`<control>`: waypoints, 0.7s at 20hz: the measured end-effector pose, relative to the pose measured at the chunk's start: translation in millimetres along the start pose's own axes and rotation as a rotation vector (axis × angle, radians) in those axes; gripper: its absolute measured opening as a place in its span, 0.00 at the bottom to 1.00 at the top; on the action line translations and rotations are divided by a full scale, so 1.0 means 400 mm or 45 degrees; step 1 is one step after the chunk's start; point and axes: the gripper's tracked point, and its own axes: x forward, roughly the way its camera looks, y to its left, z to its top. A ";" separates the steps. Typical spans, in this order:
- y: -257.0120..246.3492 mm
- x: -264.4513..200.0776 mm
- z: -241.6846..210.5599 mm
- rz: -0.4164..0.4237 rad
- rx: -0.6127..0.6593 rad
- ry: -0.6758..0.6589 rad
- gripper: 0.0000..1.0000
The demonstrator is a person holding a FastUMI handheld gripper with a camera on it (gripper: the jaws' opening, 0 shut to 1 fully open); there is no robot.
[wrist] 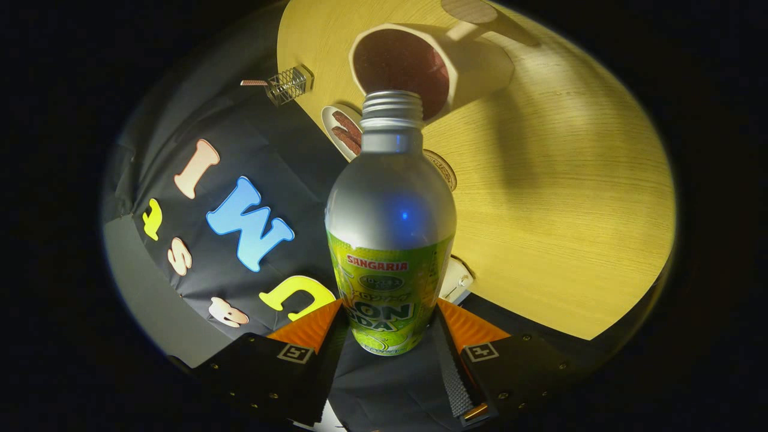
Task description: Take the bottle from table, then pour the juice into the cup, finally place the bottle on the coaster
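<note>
Holding the aluminium soda bottle (390, 240) by its lower, labelled half, the gripper (389, 327) has both fingers pressed against the bottle's sides, one on either flank, so the jaws stand at a middling width set by the can-like body. The bottle lies straight ahead along the fingers, tilted over so that its open threaded mouth points at the cup (429, 69) just beyond it. The cup's opening faces the bottle's neck, and its inside looks dark; whether juice is flowing cannot be told.

As a judgement, the bottle is a stiff but thin metal shell: rigid enough to take a firm pinch, yet smooth and rather slippery, and liable to dent if squeezed hard. The printed label band gives more friction than the bare metal shoulder above it, so the present hold low on the body seems sound. Its weight depends on how much juice is left, which cannot be seen; a fuller bottle would pull at the neck end when tipped, so a steady grip matters. With no cap on, any jolt could spill.

Beyond the bottle, to the far side of the cup, a round coaster (469, 10) lies on the wooden bench (570, 210). A small wire basket (288, 84) sits off to the left of the neck.
</note>
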 end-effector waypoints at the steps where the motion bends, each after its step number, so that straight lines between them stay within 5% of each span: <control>1: 0.000 -0.002 -0.006 -0.006 0.000 0.005 0.76; 14: -0.036 0.000 -0.013 -0.064 -0.116 0.008 0.76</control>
